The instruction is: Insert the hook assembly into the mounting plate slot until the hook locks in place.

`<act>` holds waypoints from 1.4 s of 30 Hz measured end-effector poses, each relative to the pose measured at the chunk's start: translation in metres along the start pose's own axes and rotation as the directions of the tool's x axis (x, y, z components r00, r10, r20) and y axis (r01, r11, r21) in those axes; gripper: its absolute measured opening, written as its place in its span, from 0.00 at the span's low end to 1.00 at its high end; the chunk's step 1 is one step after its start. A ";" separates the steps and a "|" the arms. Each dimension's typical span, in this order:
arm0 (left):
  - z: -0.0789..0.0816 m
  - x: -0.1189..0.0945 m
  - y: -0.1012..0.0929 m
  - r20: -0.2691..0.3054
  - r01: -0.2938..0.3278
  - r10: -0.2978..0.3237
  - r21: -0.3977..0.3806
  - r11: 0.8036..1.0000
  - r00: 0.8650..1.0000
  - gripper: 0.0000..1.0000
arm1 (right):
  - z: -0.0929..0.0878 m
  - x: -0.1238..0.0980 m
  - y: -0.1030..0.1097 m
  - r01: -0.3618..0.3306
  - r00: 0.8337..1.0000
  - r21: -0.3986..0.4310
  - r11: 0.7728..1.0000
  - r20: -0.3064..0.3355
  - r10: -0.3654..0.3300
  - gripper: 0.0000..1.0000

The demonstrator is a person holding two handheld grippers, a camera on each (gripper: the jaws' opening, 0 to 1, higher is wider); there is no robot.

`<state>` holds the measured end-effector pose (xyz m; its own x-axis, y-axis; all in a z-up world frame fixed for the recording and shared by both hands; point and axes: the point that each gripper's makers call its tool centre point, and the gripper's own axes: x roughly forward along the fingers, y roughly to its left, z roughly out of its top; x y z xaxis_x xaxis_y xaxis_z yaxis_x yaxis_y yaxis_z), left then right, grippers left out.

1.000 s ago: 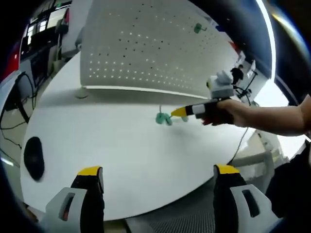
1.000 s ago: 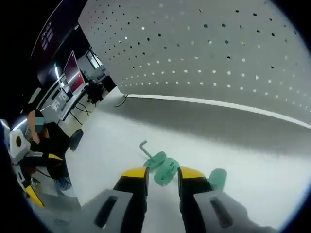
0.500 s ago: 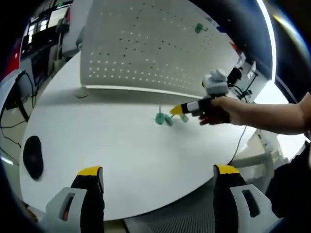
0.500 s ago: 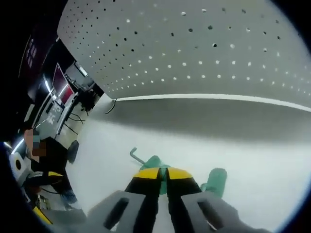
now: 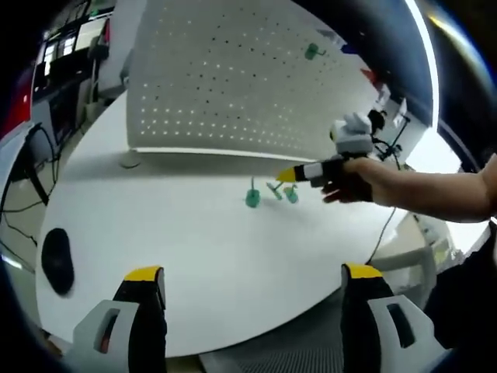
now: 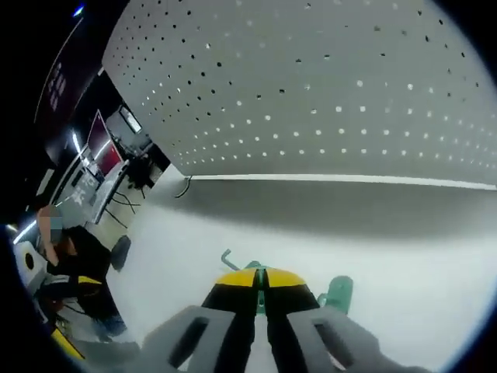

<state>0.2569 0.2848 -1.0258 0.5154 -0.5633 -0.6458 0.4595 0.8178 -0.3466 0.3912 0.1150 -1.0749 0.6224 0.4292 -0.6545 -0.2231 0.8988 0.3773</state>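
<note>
The white perforated mounting plate stands upright at the back of the round white table. One green hook hangs high on it. My right gripper, held by a hand, is shut on a green hook assembly whose metal hook pokes out to the left, just above the table. Two more green hooks sit on the table by its tip; one is right of the jaws. My left gripper stays open over the near table edge.
A black mouse lies at the table's left edge. A thin cable runs from the plate's left foot. A seated person and monitors are off to the left beyond the table.
My right gripper's jaws went from apart to shut on the green hook assembly and have risen slightly with it. The left gripper has stayed put.
</note>
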 end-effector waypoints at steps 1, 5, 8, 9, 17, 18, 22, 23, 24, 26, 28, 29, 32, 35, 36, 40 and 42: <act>0.002 -0.001 0.000 0.005 -0.001 0.001 -0.001 1.000 1.000 0.95 | 0.002 -0.002 0.001 -0.001 1.000 -0.003 1.000 0.010 0.002 0.00; 0.010 -0.003 0.001 0.026 -0.010 0.011 -0.030 0.999 1.000 0.95 | 0.015 -0.018 0.014 -0.032 0.997 0.002 0.999 0.077 0.032 0.00; 0.014 -0.004 0.002 0.026 -0.032 0.032 -0.013 0.999 0.999 0.95 | 0.024 -0.029 0.026 -0.052 0.991 -0.013 0.999 0.120 0.054 0.00; 0.016 -0.004 0.002 0.027 -0.030 0.030 -0.013 0.999 0.999 0.94 | 0.028 -0.035 0.034 -0.070 0.987 -0.027 0.997 0.142 0.073 0.00; 0.043 -0.007 -0.006 0.100 0.012 -0.004 -0.086 0.996 0.995 0.88 | 0.052 -0.077 0.088 -0.185 0.943 -0.077 0.980 0.268 0.198 0.00; 0.046 -0.007 -0.008 0.103 0.015 -0.007 -0.080 0.997 0.995 0.87 | 0.053 -0.083 0.095 -0.188 0.938 -0.083 0.979 0.279 0.204 0.00; 0.055 -0.009 -0.014 0.115 0.041 -0.032 -0.082 0.996 0.993 0.87 | 0.054 -0.101 0.126 -0.247 0.905 -0.116 0.962 0.328 0.272 0.00; 0.058 -0.009 -0.016 0.124 0.049 -0.039 -0.082 0.995 0.991 0.84 | 0.053 -0.103 0.131 -0.249 0.902 -0.127 0.960 0.329 0.278 0.00; 0.060 -0.010 -0.018 0.130 0.051 -0.040 -0.083 0.995 0.991 0.82 | 0.052 -0.105 0.136 -0.254 0.898 -0.138 0.957 0.334 0.287 0.00; 0.065 -0.011 -0.023 0.140 0.057 -0.046 -0.076 0.995 0.989 0.79 | 0.049 -0.109 0.150 -0.281 0.886 -0.146 0.949 0.341 0.315 0.00; 0.068 -0.010 -0.029 0.143 0.084 -0.071 -0.081 0.993 0.987 0.77 | 0.045 -0.113 0.157 -0.284 0.880 -0.151 0.947 0.350 0.320 0.00; 0.069 -0.009 -0.033 0.148 0.106 -0.091 -0.096 0.990 0.985 0.76 | 0.044 -0.115 0.160 -0.287 0.877 -0.145 0.947 0.357 0.320 0.00; 0.077 -0.011 -0.038 0.188 0.137 -0.111 -0.128 0.982 0.976 0.72 | 0.040 -0.120 0.170 -0.304 0.865 -0.133 0.943 0.376 0.332 0.00; 0.077 -0.011 -0.043 0.185 0.144 -0.121 -0.118 0.983 0.975 0.65 | 0.035 -0.123 0.180 -0.317 0.857 -0.149 0.937 0.377 0.350 0.00; 0.077 -0.012 -0.044 0.185 0.144 -0.122 -0.113 0.983 0.975 0.64 | 0.034 -0.125 0.184 -0.322 0.853 -0.152 0.934 0.382 0.356 0.00; 0.080 -0.014 -0.050 0.203 0.168 -0.142 -0.117 0.979 0.969 0.53 | 0.033 -0.130 0.197 -0.335 0.836 -0.177 0.926 0.397 0.378 0.00; 0.082 -0.016 -0.052 0.210 0.175 -0.148 -0.114 0.978 0.966 0.47 | 0.033 -0.132 0.203 -0.340 0.830 -0.194 0.920 0.398 0.391 0.00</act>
<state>0.2840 0.2417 -0.9423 0.5822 -0.6902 -0.4297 0.4569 0.7149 -0.5293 0.2891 0.2379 -0.8902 0.7280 0.6721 -0.1354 -0.5626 0.6985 0.4423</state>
